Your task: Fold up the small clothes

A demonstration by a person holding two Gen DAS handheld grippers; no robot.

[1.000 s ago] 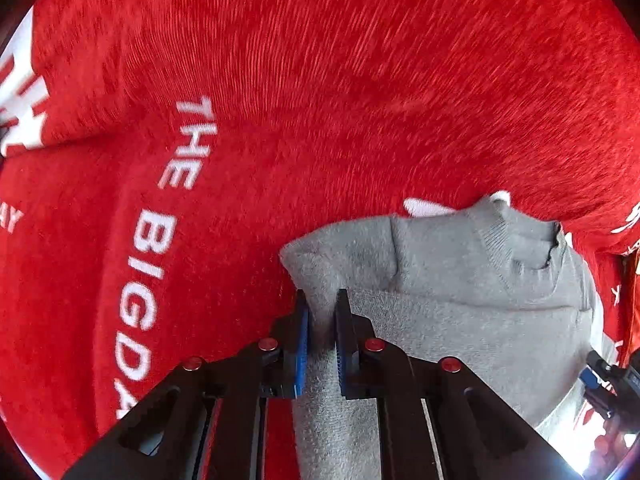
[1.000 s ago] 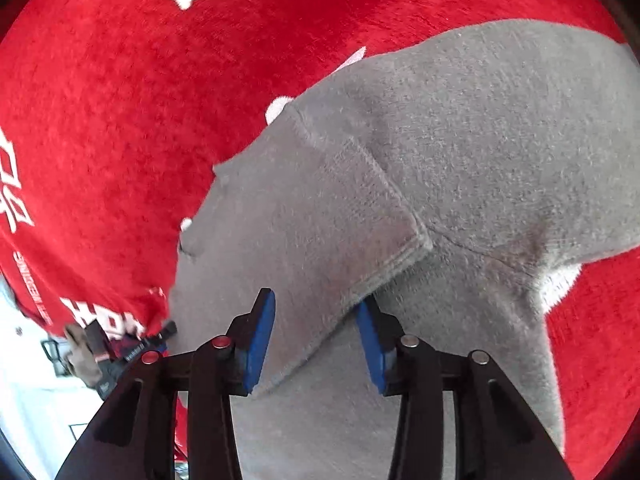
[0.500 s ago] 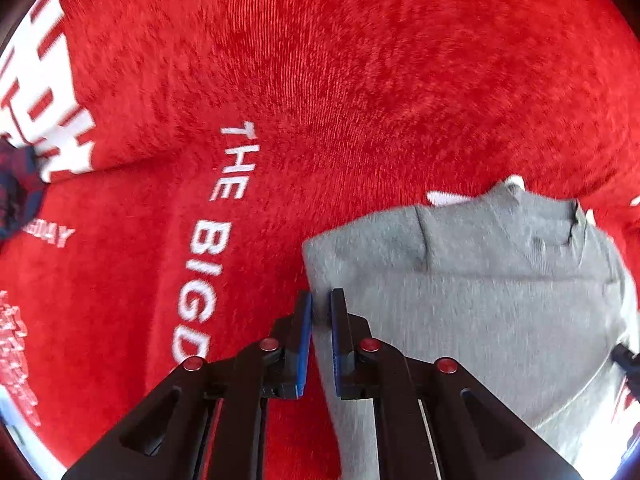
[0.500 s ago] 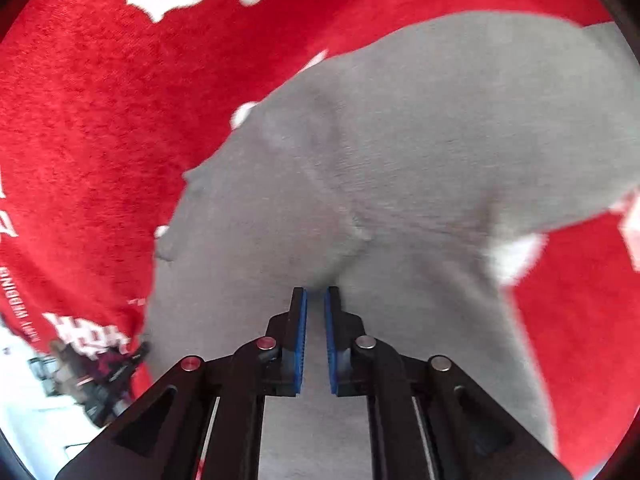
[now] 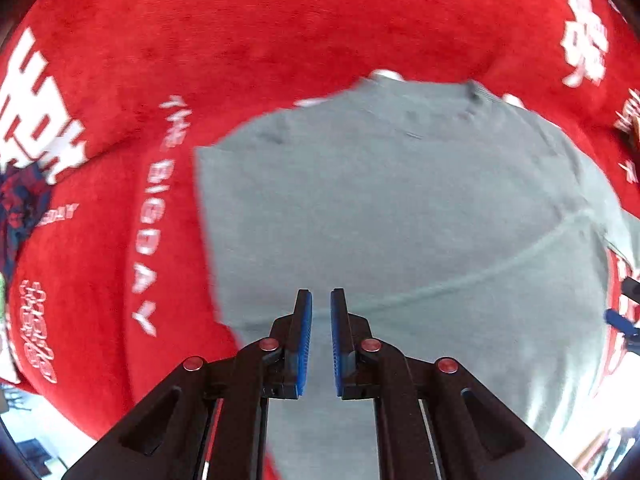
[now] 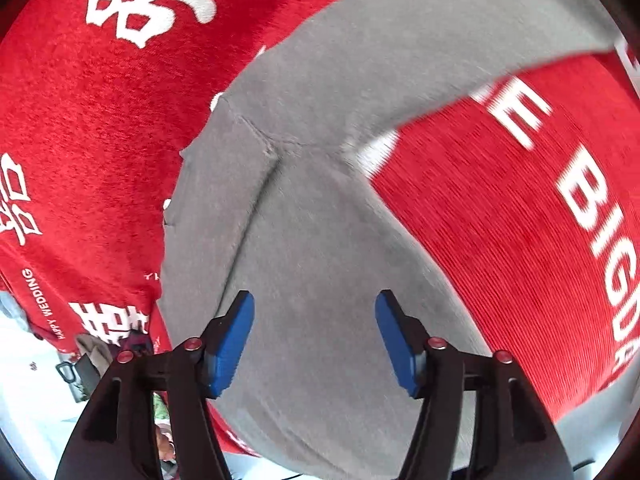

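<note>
A small grey sweater (image 5: 400,208) lies flat on a red cloth (image 5: 280,32) with white lettering, its neck at the far side. My left gripper (image 5: 321,300) hovers over the sweater's lower part, its blue pads nearly together with a narrow gap and nothing between them. In the right wrist view the grey sweater (image 6: 312,240) fills the middle, one sleeve stretching up to the right. My right gripper (image 6: 314,304) is open wide above the sweater, holding nothing.
The red cloth (image 6: 100,140) covers the whole table. A dark blue and red garment (image 5: 20,208) lies at the left edge. The table's near edge and bright floor show at the bottom left in the right wrist view (image 6: 32,400).
The left gripper let go of the sweater's edge and drew back over the body. The right gripper, shut on the fabric half a second ago, has opened wide and pulled back.
</note>
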